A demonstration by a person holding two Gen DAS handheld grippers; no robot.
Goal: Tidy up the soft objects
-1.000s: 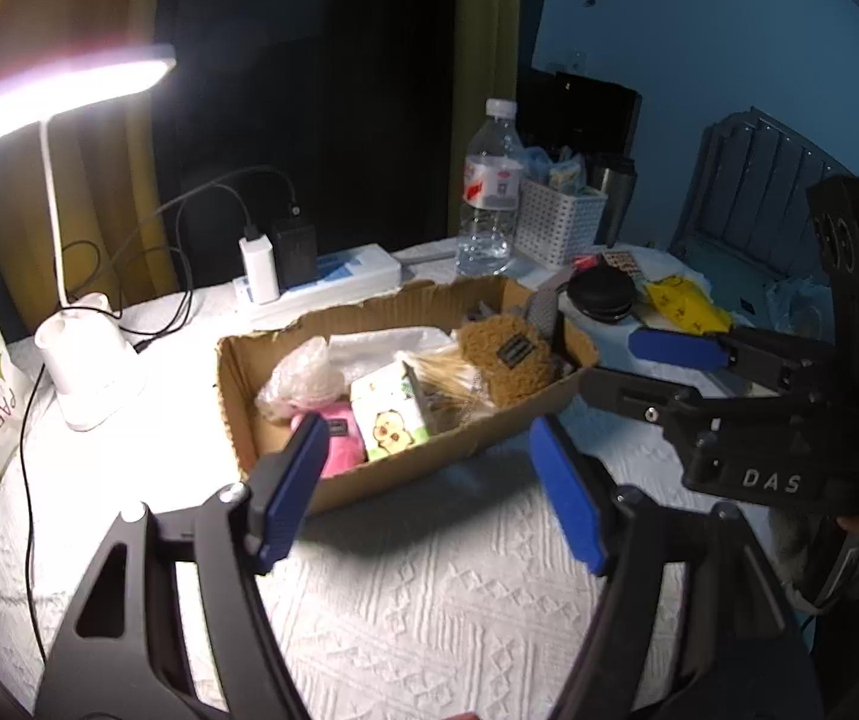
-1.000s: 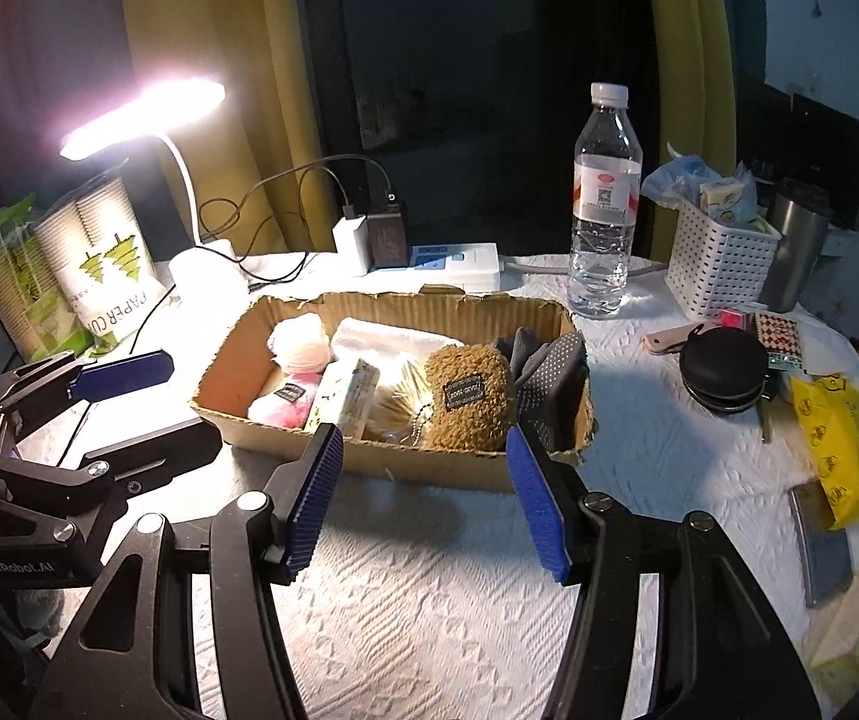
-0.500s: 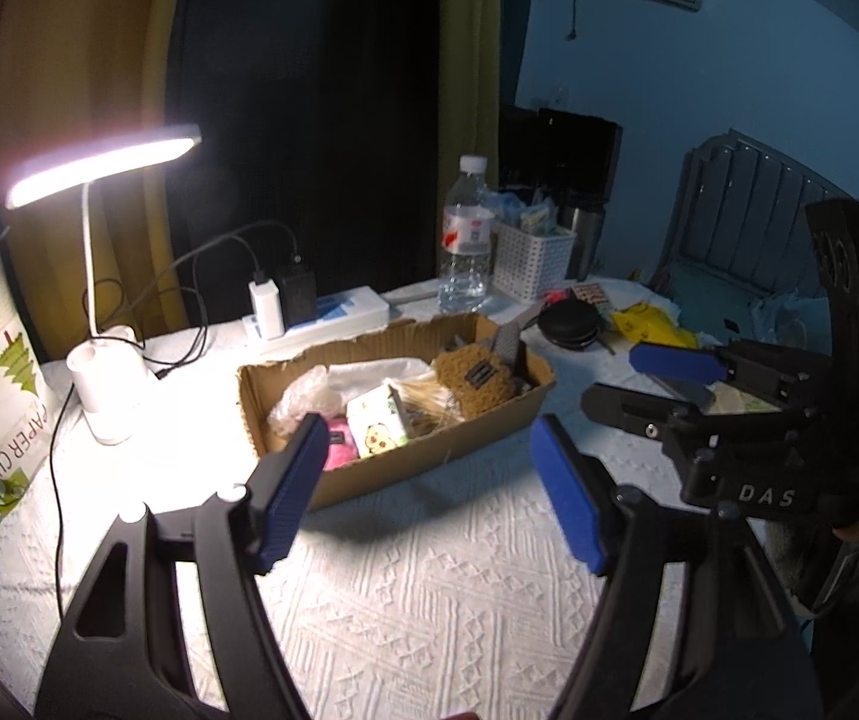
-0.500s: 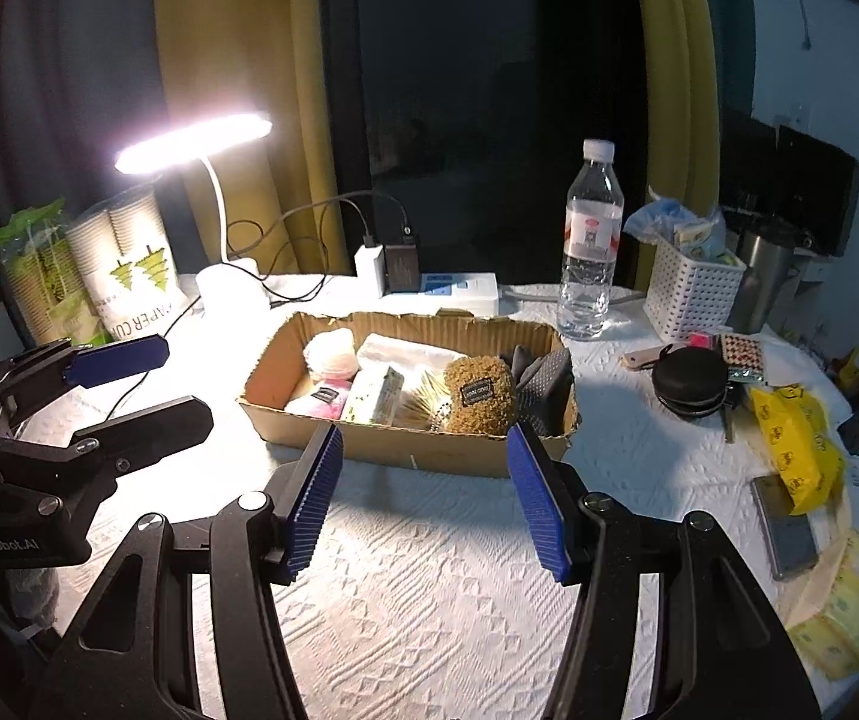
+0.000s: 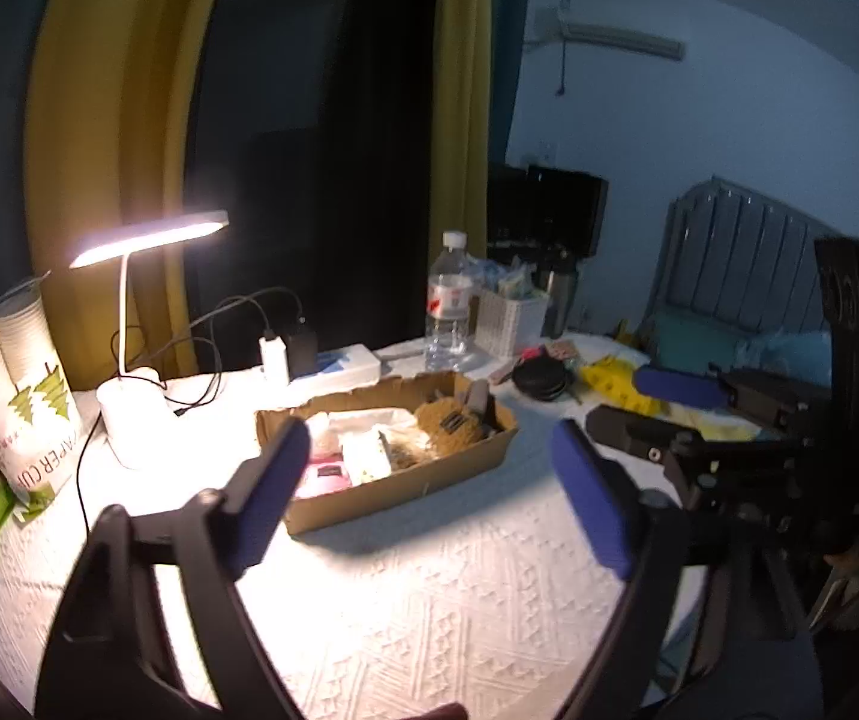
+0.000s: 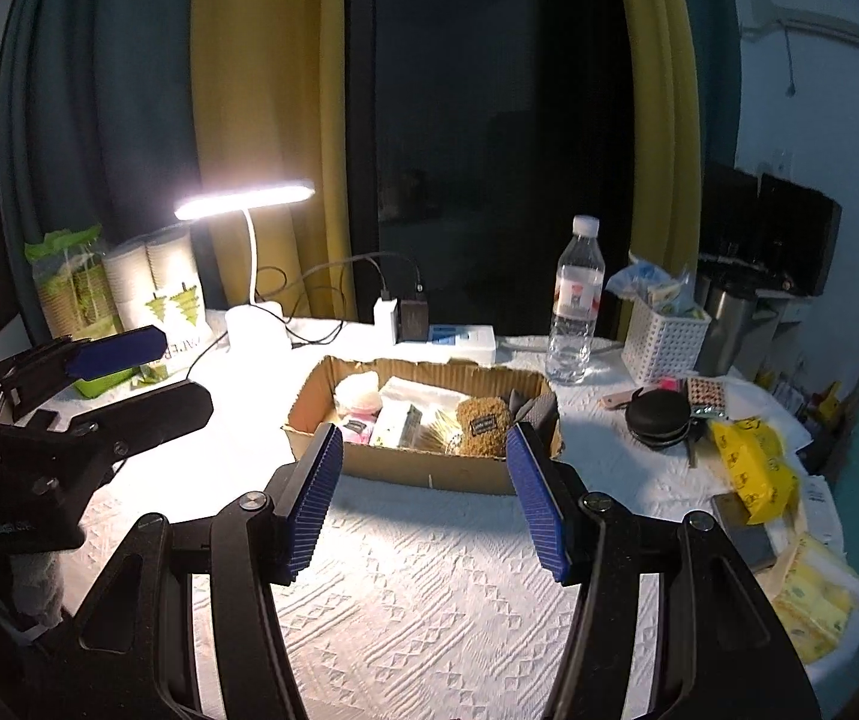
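Note:
A shallow cardboard box point(image 6: 429, 471) point(image 5: 423, 492) sits mid-table on the white cloth. It holds soft items: a brown fuzzy pouch point(image 6: 482, 425) point(image 5: 447, 420), a pink item point(image 6: 353, 423) point(image 5: 324, 477), a white folded cloth point(image 6: 423, 390), a small tissue pack point(image 6: 396, 425) and grey fabric point(image 6: 531, 408). My left gripper point(image 5: 429, 498) is open and empty, held back above the table in front of the box. My right gripper point(image 6: 426, 498) is open and empty, also short of the box. Each gripper shows in the other's view.
A lit desk lamp point(image 6: 249, 312), paper cups point(image 6: 159, 300), a power strip with chargers point(image 6: 429, 330), a water bottle point(image 6: 573, 306), a white basket point(image 6: 660, 339), a black round case point(image 6: 657, 417) and yellow tissue packs point(image 6: 747, 462) ring the box.
Both grippers have pulled back and up away from the box, which now looks smaller and farther. Both jaws stay open and empty.

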